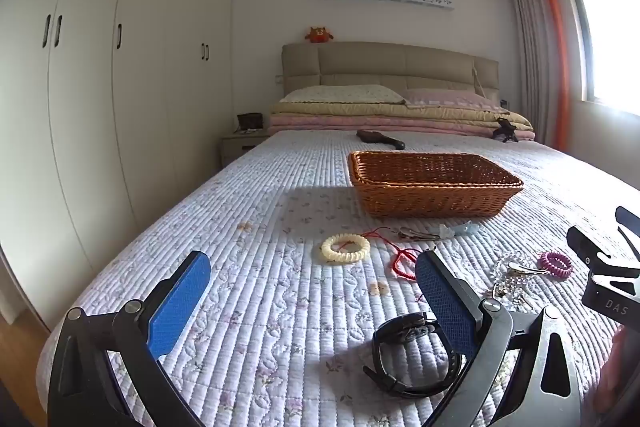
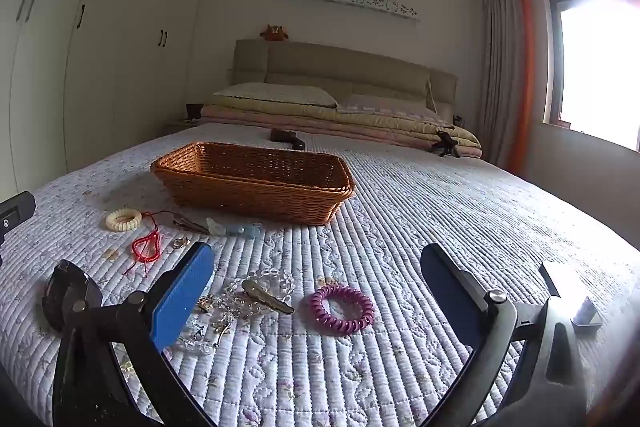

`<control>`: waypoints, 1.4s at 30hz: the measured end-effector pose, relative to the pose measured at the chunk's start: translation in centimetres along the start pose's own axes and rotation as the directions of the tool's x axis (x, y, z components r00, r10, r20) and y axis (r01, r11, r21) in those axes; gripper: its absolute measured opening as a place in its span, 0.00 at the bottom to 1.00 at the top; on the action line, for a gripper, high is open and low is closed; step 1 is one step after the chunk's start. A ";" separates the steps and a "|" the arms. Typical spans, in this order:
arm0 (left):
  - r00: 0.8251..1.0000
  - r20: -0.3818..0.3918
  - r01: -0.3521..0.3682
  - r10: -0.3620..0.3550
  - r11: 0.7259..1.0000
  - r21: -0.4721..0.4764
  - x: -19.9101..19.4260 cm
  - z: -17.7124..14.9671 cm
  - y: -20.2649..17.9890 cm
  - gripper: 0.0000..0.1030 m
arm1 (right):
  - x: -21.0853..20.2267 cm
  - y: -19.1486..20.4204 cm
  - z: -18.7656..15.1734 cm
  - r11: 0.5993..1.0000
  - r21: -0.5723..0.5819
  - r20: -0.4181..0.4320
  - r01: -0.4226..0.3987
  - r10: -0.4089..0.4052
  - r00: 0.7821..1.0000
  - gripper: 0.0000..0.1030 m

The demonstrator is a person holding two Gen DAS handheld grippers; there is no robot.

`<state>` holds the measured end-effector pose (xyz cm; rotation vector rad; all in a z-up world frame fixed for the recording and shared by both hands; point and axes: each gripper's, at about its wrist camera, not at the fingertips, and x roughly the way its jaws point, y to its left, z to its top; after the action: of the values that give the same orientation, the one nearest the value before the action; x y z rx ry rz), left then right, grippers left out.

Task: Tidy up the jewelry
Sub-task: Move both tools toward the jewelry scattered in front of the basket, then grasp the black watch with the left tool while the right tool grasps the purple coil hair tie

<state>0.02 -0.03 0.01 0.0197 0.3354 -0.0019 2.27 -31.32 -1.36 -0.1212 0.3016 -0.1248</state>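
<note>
A brown wicker basket stands on the quilted bed. In front of it lie a cream bead bracelet, a red cord, a pale blue hair clip, a clear crystal bracelet with a metal clip, a purple coil hair tie and a black watch. My left gripper is open and empty, the watch by its right finger. My right gripper is open and empty above the purple hair tie.
Folded blankets and pillows lie at the headboard. A dark object lies on the bed beyond the basket. White wardrobes line the left wall, a window the right. A small silver item lies at the right.
</note>
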 end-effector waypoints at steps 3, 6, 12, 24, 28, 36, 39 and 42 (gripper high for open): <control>1.000 -0.005 0.002 -0.002 1.000 -0.005 0.0 0.1 0.0 0.99 | 0.1 0.0 0.0 1.000 0.001 -0.003 -0.002 0.002 1.000 1.00; 1.000 -0.008 0.003 -0.003 1.000 -0.006 0.0 0.1 0.2 0.99 | 0.1 0.2 0.0 1.000 0.000 0.001 -0.001 0.001 1.000 1.00; 1.000 -0.007 0.001 -0.001 1.000 -0.003 0.1 -0.1 0.2 0.99 | 0.3 0.7 -0.4 1.000 -0.006 0.000 0.001 -0.001 1.000 1.00; 1.000 -0.008 0.004 -0.004 1.000 0.002 0.2 0.1 0.6 0.99 | -0.1 -0.1 -0.4 1.000 0.006 0.016 0.010 -0.010 1.000 1.00; 0.998 -0.042 0.033 -0.036 0.997 -0.063 0.7 0.4 3.0 0.99 | 0.1 -0.4 -0.2 1.000 0.011 0.017 0.021 -0.022 1.000 1.00; 0.953 -0.183 0.224 -0.242 0.968 -0.114 2.5 -0.2 5.7 0.99 | 2.0 -2.5 -0.4 0.999 0.002 -0.156 -0.038 0.037 0.987 1.00; 0.905 -0.317 0.257 -0.284 0.958 -0.125 3.5 -0.9 4.7 0.94 | 2.6 -4.2 -0.4 1.000 -0.016 -0.194 -0.010 0.006 0.981 0.88; 0.848 -0.409 0.289 -0.337 0.941 -0.175 4.5 -1.5 3.8 0.82 | 3.3 -6.5 -0.7 0.999 0.037 -0.236 -0.003 0.012 0.972 0.85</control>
<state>3.78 3.77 -2.79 -0.1453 0.7858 -0.3106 4.46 -38.26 -2.07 -0.0687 0.5374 -0.1377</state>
